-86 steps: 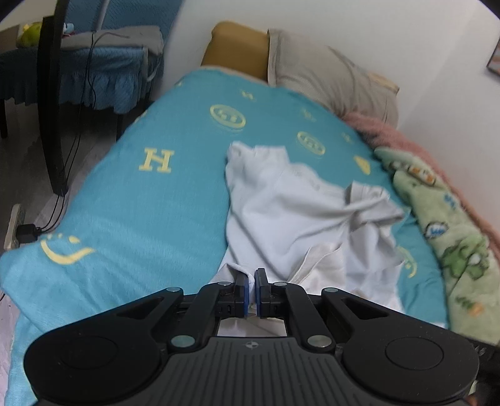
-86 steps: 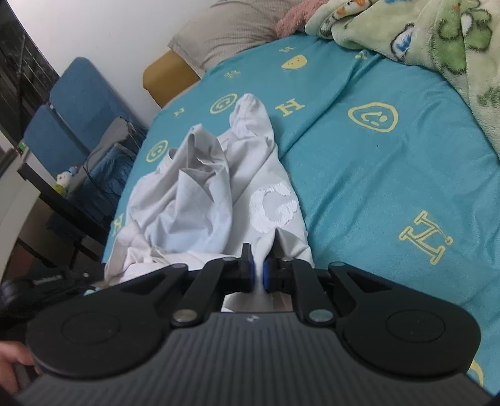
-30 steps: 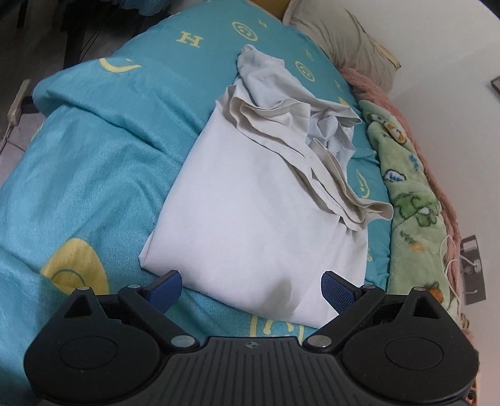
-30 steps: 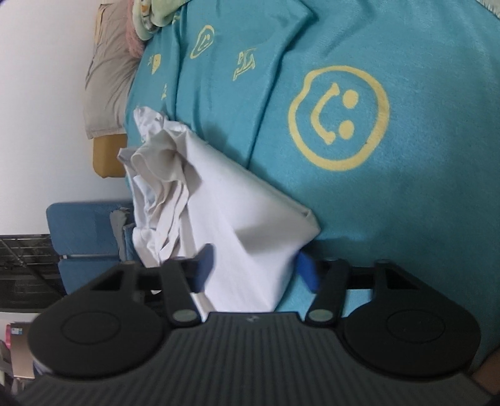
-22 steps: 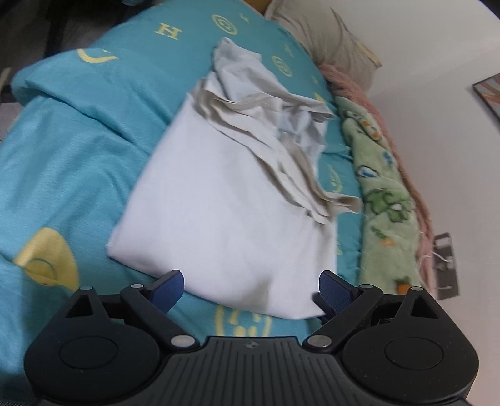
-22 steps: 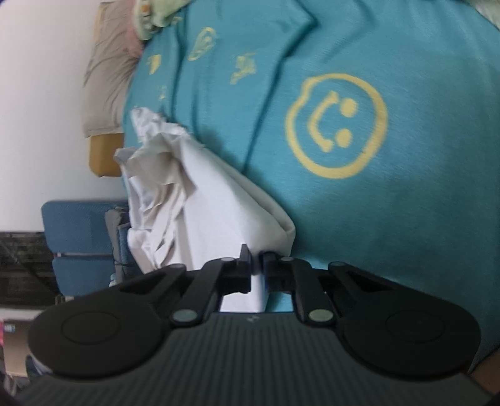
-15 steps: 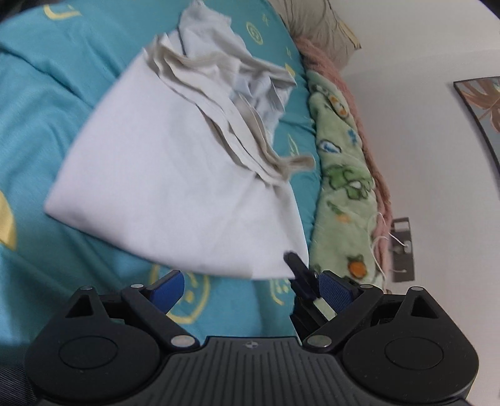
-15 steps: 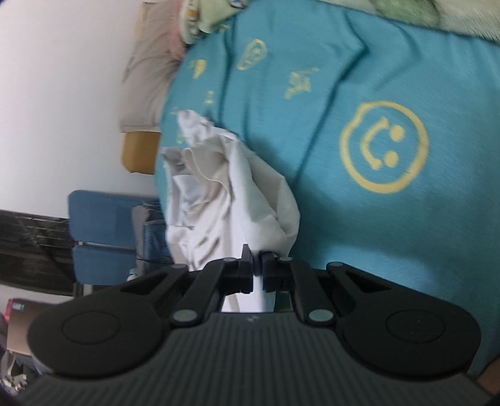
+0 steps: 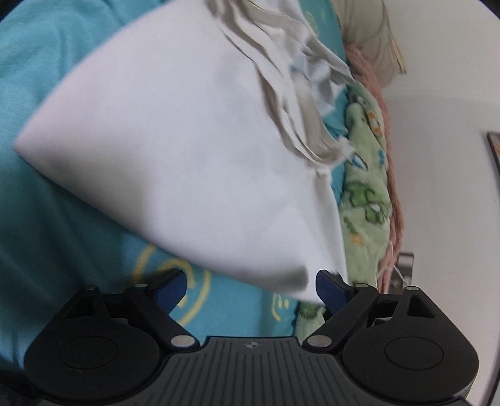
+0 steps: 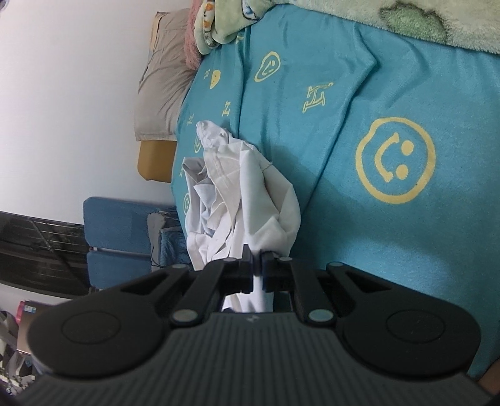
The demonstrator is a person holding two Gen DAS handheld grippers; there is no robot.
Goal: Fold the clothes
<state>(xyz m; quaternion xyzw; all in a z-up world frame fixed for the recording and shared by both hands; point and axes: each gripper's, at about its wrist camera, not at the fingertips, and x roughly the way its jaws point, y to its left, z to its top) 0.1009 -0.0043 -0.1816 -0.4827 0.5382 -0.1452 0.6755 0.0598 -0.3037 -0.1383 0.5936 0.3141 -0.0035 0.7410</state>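
Looking along the left gripper (image 9: 250, 285), we find its jaws closing around the white garment's (image 9: 175, 150) lower edge without pressing it, while the right gripper (image 10: 256, 265) stands clamped on that garment's corner above the teal bedspread (image 10: 390, 234).

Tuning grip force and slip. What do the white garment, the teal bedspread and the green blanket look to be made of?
White garment: thin matte woven fabric, maybe cotton; it creases sharply and bunches.
Teal bedspread: soft matte cloth with a faintly brushed face and yellow printed smileys; fibre unclear.
Green blanket: plush fleece, visibly fuzzy pile, likely synthetic.
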